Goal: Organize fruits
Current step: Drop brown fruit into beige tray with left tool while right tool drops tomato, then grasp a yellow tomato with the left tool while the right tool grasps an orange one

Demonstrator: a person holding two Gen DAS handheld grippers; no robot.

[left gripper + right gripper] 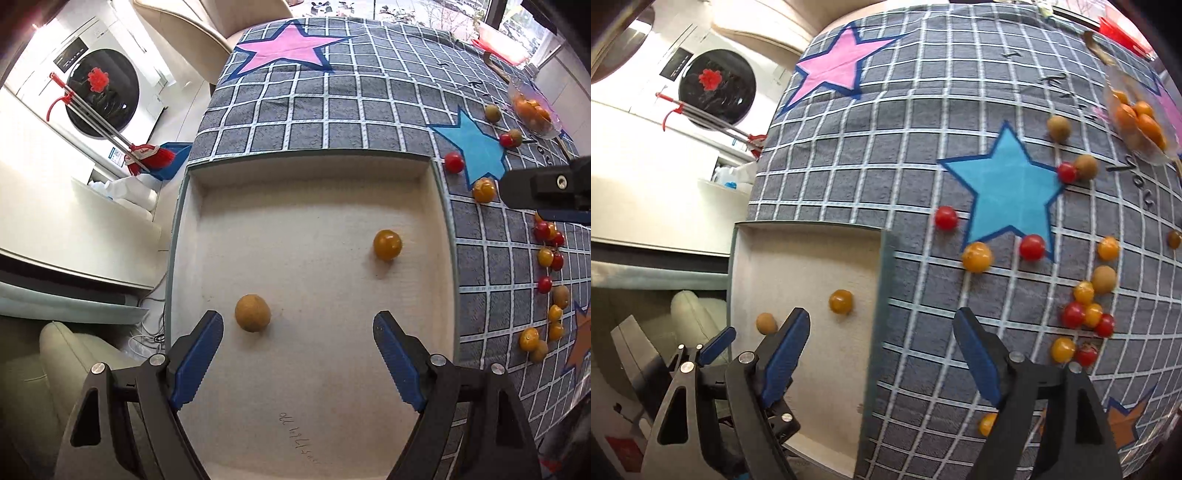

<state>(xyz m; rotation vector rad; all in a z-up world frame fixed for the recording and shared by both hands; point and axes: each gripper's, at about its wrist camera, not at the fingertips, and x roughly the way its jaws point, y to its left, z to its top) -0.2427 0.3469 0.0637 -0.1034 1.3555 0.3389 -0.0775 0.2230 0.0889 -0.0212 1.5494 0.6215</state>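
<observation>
L hand-held gripper (298, 325) hangs over the shallow tray (441, 206), jaws wide apart, nothing between the pads. Just ahead of its L finger a brown longan (252, 313) lies on the tray floor, not touched. Farther in, toward the tray's R wall, a yellow-orange tomato (387, 245) sits alone, well apart from the longan.

R hand-held gripper (881, 321) also spread wide & empty, straddling the tray's R wall: L finger over the tray, R finger over the checked cloth (923, 129) on the desk. L gripper's blue fingertip shows just beside it at lower left.

On the cloth to the R of the tray, loose fruit: a cluster of red & yellow tomatoes (1087, 314) near the R finger, another longan (1103, 279) just behind them. Mid-range, a yellow tomato (976, 257) & red tomato (1032, 247) at the lower points of the blue star (1008, 184). Far R, a clear bowl (1160, 155) w/ orange fruit. Pink star (831, 66) at the far L of the cloth.
</observation>
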